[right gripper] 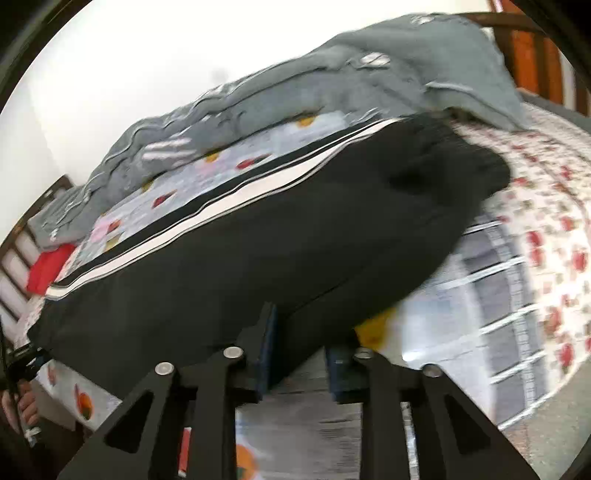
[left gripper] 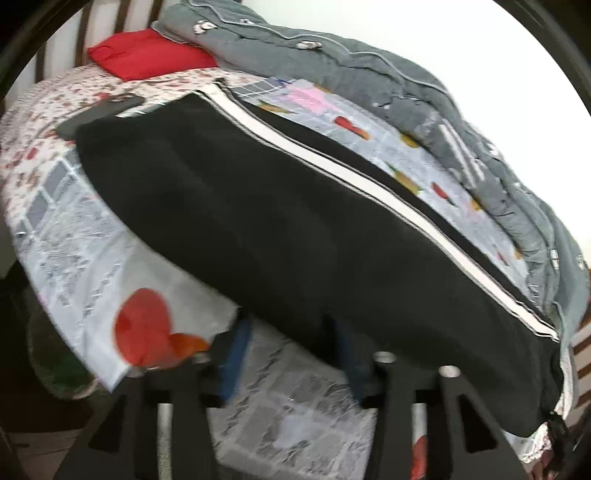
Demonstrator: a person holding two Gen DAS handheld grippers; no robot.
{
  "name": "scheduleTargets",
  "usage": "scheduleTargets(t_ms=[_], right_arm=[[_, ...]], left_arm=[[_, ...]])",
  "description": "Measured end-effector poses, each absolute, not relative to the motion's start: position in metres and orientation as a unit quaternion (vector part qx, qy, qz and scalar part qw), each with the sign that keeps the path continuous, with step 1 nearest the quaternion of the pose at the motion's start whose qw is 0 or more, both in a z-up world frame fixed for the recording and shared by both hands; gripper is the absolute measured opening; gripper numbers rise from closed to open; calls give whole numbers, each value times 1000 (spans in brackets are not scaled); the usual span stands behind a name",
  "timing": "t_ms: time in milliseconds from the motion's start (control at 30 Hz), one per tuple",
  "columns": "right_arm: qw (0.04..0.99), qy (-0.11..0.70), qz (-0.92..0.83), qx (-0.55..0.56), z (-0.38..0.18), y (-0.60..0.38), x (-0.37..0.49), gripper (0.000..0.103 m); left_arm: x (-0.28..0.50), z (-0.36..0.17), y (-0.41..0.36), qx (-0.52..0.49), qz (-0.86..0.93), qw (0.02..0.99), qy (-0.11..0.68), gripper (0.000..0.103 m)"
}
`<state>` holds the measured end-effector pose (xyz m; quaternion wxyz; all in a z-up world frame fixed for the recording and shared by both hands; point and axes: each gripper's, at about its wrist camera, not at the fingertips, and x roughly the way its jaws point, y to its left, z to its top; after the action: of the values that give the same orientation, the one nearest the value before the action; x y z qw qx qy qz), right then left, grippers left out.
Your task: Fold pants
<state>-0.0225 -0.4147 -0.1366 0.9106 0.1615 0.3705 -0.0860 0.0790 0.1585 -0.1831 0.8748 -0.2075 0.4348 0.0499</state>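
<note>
A home bedroom: a wooden-slatted bed frame (left gripper: 122,18) carries a printed bedsheet (left gripper: 74,236), a rumpled grey quilt (left gripper: 332,62) and a red pillow (left gripper: 147,55).

- One pair of black pants (left gripper: 258,206) is lying on the bed.
- One red pillow (left gripper: 147,55) is sitting near the top.
- One gray blanket (left gripper: 369,70) is lying behind.
- One dark phone (left gripper: 99,114) is lying beside the pants.
- Two grippers, left (left gripper: 291,354) and right (right gripper: 299,354), are showing.

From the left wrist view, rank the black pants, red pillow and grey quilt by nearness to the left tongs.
1. Black pants, just ahead of the left tongs.
2. Grey quilt, beyond the pants along the bed's far side.
3. Red pillow, far left by the headboard.
</note>
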Motion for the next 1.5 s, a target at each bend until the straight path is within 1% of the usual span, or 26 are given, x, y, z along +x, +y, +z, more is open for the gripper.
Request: scheduleTargets(t_ms=[33, 67, 133, 200, 233, 267, 333, 400, 467, 533, 567, 600, 633, 667, 767, 867, 900, 933, 967, 1033, 1133, 1200, 1267, 1367, 1500], right_arm=[[912, 364, -96, 163, -134, -422, -26, 32], [912, 360, -105, 168, -132, -431, -28, 40], [908, 353, -123, 188, -129, -451, -29, 50], [906, 341, -142, 208, -125, -471, -24, 52], [904, 338, -149, 215, -123, -480, -19, 57], [901, 338, -156, 223, -121, -488, -12, 60], [896, 338, -163, 238, -122, -501, 3, 61], [889, 340, -165, 258, -124, -511, 19, 65], [883, 341, -172, 274, -128, -518, 34, 76], [877, 348, -187, 275, -133, -520, 47, 75], [874, 350, -197, 274, -134, -521, 51, 64], [874, 347, -213, 264, -134, -520, 52, 51], [878, 341, -228, 247, -133, -519, 49, 25], [890, 328, -217, 232, -128, -519, 46, 21], [901, 288, -189, 262, -118, -530, 27, 19], [898, 287, -221, 248, -113, -539, 14, 20], [895, 291, -231, 246, -114, -542, 13, 21], [888, 301, -244, 246, -116, -546, 11, 25], [880, 320, -252, 244, -118, -549, 10, 27], [877, 342, -251, 225, -115, -548, 8, 27], [885, 337, -282, 157, -89, -530, -2, 37], [891, 325, -294, 121, -72, -516, 1, 38], [898, 319, -284, 101, -58, -504, 5, 43], [910, 314, -256, 90, -44, -487, 25, 45], [917, 321, -224, 78, -46, -456, 55, 45]], left_arm=[[76, -178, 160, -205, 53, 879, 427, 51], [75, -175, 159, -203, 55, 882, 421, 52], [73, -166, 161, -200, 63, 888, 409, 56], [73, -156, 160, -202, 68, 894, 394, 59], [73, -151, 159, -203, 70, 897, 387, 61], [75, -146, 159, -202, 73, 899, 382, 62], [82, -140, 155, -198, 73, 902, 377, 62], [90, -137, 150, -194, 74, 903, 376, 62], [99, -134, 145, -192, 73, 902, 379, 62], [109, -132, 140, -191, 71, 901, 383, 62], [113, -131, 137, -191, 69, 901, 383, 62], [118, -130, 134, -191, 67, 901, 383, 62], [122, -129, 132, -191, 66, 902, 383, 62], [127, -128, 129, -192, 64, 902, 382, 62], [136, -125, 122, -187, 51, 903, 383, 62], [143, -122, 116, -174, 38, 907, 381, 62], [146, -122, 115, -170, 35, 908, 381, 62], [148, -122, 115, -164, 33, 909, 381, 62], [151, -122, 115, -160, 33, 910, 381, 62], [156, -124, 118, -159, 33, 909, 383, 62], [163, -128, 127, -169, 29, 906, 388, 62], [167, -132, 136, -171, 36, 904, 389, 62], [171, -135, 145, -175, 40, 903, 390, 62], [176, -136, 163, -184, 44, 902, 389, 61], [191, -134, 187, -181, 58, 903, 386, 61]])
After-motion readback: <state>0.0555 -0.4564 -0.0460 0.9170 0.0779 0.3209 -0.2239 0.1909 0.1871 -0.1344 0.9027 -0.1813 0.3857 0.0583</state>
